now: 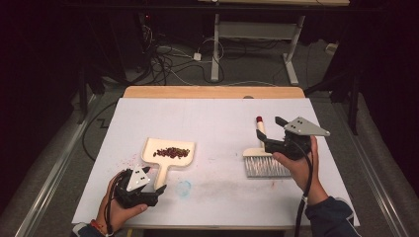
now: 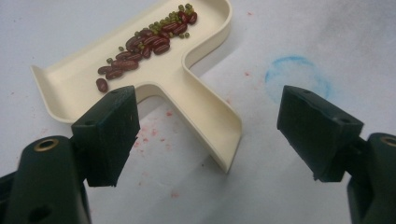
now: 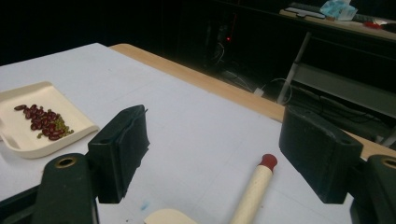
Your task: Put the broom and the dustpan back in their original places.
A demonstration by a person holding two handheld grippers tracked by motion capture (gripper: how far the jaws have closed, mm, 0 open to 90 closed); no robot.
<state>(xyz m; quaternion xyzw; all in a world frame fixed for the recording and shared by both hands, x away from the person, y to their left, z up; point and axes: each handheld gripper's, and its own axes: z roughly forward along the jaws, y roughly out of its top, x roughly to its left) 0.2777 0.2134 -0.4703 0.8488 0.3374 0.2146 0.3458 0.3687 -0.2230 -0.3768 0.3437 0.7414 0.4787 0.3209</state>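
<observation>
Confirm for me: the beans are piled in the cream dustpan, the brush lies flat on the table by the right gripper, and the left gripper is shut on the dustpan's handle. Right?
Not quite. The left gripper is open: in the left gripper view its jaws stand wide apart on either side of the dustpan's handle, not touching it. The beans are in the dustpan, and the brush lies flat by the right gripper.

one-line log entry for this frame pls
left gripper: open, astride dustpan handle | right gripper: open, over brush handle | beans: in dustpan | table: stained
</observation>
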